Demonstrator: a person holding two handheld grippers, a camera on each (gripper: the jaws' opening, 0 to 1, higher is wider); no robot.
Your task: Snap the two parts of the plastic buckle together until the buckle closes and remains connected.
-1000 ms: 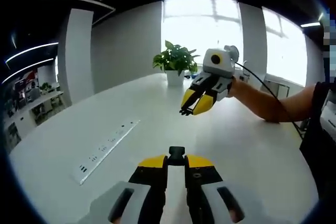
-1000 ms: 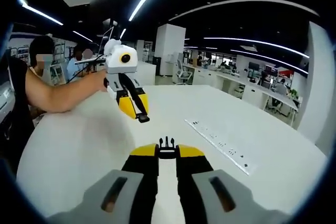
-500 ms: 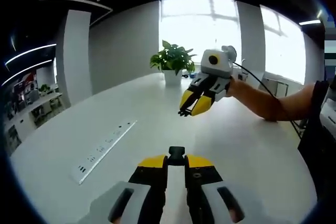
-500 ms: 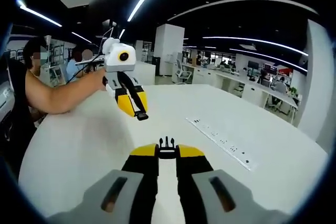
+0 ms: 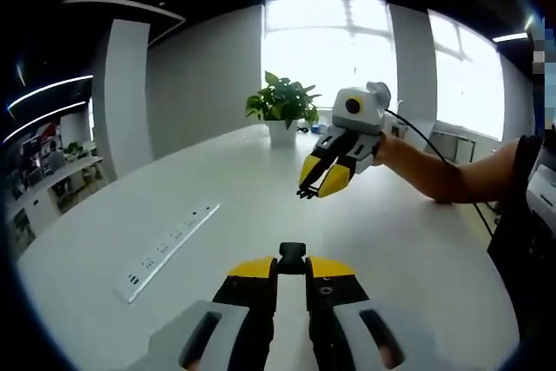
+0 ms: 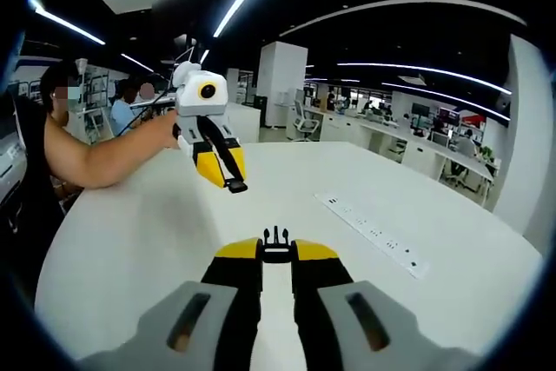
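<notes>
Left hand-held gripper [image 5: 292, 265] is clamped on the socket half of the buckle [image 5: 292, 255]; it pokes out just past the yellow tips. Right hand-held gripper [image 6: 276, 248] is clamped on the pronged half [image 6: 276, 236], prongs pointing forward. Both halves are held up over the white desk [image 5: 217, 188], well apart and roughly facing each other, which I read as lining up for the snap. Not mated yet.

In the left gripper view I see the right one over the desk, beyond my own jaws, tips pinched on a small dark piece. In the right gripper view the left one sits the same way, arm [image 6: 104, 158] behind it.

My call: the axes need to come collinear before closing the gap, or the prongs will miss the socket mouth.

Desk: glossy white, with a recessed power strip [image 5: 167, 248] off to the side. Potted plant [image 5: 280, 110] at the desk's far end, by bright windows. Past the desk the other way: open office, rows of workstations, ceiling light strips.
</notes>
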